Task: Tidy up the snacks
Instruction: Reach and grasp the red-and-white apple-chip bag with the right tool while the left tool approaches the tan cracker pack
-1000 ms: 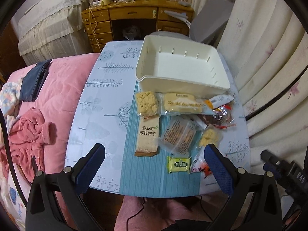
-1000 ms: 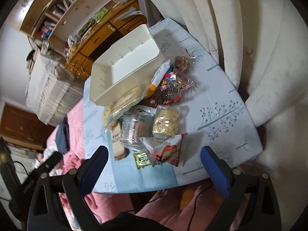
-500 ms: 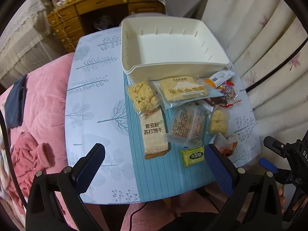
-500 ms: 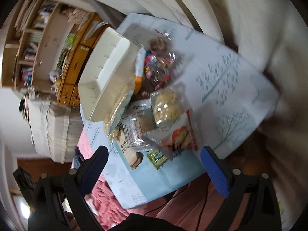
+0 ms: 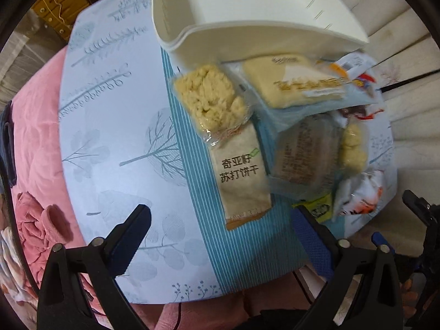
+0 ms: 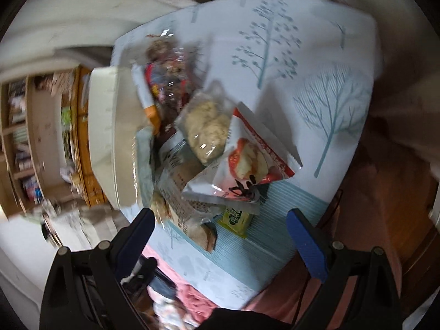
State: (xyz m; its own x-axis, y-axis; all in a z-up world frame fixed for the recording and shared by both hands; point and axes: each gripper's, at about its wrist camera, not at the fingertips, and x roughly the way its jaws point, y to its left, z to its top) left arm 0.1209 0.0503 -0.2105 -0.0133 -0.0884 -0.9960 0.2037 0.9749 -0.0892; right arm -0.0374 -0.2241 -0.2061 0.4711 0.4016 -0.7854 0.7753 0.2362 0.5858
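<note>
Snacks [image 5: 242,170] piled vs white bin [image 5: 247,35] on tablecloth [image 5: 115,143]; both grippers' fingers [image 5: 310,242] apart, empty.

The tablecloth [image 5: 115,126] is pale blue with grey-blue trees and a blue striped band, the bin [image 5: 247,38] is cream white, and the cracker packet [image 5: 242,176] is beige with dark letters.

the bin [image 5: 264,30] sits at the far end of the table [image 5: 115,143], snacks crowded right against its near wall. nearest it lie the crumbly bar [image 5: 211,100] and, to its right, the cake packet [image 5: 297,82]. the cracker pack [image 5: 242,176] lies in front, partly under the bar.
</note>
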